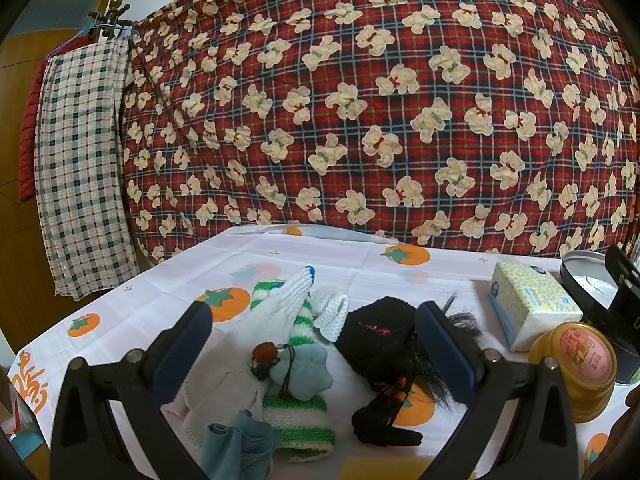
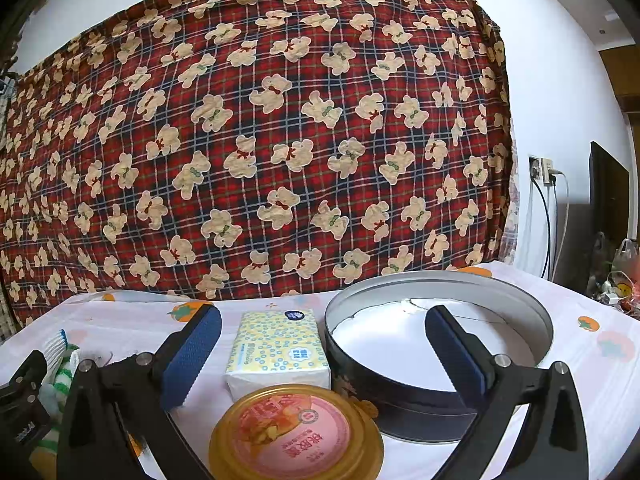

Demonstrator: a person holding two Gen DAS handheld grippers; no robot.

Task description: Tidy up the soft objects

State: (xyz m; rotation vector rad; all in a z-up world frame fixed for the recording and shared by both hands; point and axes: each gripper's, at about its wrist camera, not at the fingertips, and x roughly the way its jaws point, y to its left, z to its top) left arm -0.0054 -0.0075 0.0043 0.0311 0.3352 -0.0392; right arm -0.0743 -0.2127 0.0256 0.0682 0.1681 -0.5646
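Left claw [image 1: 312, 328] gapes wide above the soft pile on the table [image 1: 168, 280], gripping nothing; between its pads lie a white glove [image 1: 276, 308], striped sock [image 1: 298, 420] and blue plush [image 1: 304, 372]; a black wig [image 1: 384, 332] sits at 3 o'clock of them; right claw [image 2: 320, 340] is likewise spread and empty, tissue pack [image 2: 280, 348] and jar lid [image 2: 296, 436] between its pads, round tin [image 2: 440, 344] at 3 o'clock.

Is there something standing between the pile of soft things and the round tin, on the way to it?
Yes. The tissue pack stands right beside the round tin, on the side toward the pile of soft things, and the yellow-lidded cup sits in front of it. Lifting items over them looks feasible; both grippers' jaws are open.
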